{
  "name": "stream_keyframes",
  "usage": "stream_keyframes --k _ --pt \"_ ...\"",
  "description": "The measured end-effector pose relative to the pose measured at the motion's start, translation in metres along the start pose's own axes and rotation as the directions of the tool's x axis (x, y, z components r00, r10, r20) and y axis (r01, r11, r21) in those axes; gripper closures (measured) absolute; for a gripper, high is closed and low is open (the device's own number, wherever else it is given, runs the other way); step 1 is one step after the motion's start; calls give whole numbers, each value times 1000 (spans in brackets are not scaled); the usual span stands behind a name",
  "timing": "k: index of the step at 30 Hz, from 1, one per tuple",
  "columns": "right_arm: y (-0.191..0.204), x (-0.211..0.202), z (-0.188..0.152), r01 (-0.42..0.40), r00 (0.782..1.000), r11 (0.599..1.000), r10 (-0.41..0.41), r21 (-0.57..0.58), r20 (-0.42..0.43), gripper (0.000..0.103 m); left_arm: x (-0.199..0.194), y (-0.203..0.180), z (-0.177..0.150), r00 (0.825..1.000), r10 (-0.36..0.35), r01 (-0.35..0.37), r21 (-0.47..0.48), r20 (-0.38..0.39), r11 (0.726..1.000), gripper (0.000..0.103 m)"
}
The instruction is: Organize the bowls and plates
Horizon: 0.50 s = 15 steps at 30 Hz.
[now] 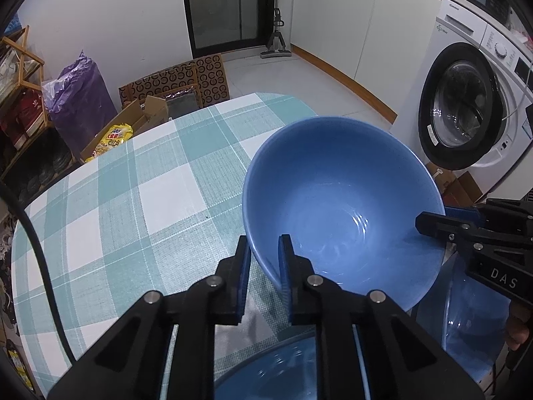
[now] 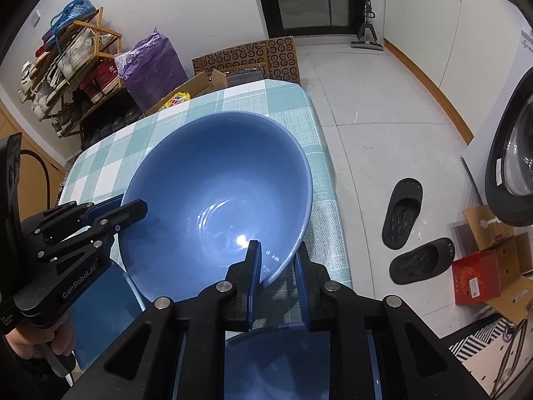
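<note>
A large blue bowl (image 1: 343, 206) is held tilted above the checked table (image 1: 133, 183). My left gripper (image 1: 265, 250) is shut on its near-left rim, one finger inside and one outside. My right gripper (image 2: 278, 258) is shut on the opposite rim of the same bowl (image 2: 216, 193). Each gripper shows in the other's view: the right one (image 1: 433, 223) at the bowl's right rim, the left one (image 2: 133, 208) at its left rim. Another blue dish (image 1: 276, 370) lies below the left gripper, and a blue bowl (image 1: 473, 316) sits at the lower right. Blue dishes (image 2: 283, 360) also lie under the right gripper.
The table's checked cloth (image 2: 299, 106) ends near the far right edge. A washing machine (image 1: 466, 106) stands to the right. Slippers (image 2: 403, 213) and a red box (image 2: 479, 276) lie on the floor. Cardboard boxes (image 1: 176, 83), a purple bag (image 1: 80, 96) and a shoe rack (image 2: 73, 66) stand beyond the table.
</note>
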State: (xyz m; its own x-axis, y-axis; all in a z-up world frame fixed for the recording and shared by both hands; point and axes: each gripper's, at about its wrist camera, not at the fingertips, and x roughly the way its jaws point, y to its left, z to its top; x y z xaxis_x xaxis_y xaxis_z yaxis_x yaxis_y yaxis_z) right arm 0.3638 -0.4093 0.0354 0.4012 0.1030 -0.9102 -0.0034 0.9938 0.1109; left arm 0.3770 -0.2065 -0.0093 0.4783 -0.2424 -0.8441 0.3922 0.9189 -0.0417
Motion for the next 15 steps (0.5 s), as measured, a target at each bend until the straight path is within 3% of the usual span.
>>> stream_keyframes --k 15 --pt "0 -12 -3 19 999 1000 -19 -3 27 85 -12 -3 4 999 -5 6 -3 33 1000 90"
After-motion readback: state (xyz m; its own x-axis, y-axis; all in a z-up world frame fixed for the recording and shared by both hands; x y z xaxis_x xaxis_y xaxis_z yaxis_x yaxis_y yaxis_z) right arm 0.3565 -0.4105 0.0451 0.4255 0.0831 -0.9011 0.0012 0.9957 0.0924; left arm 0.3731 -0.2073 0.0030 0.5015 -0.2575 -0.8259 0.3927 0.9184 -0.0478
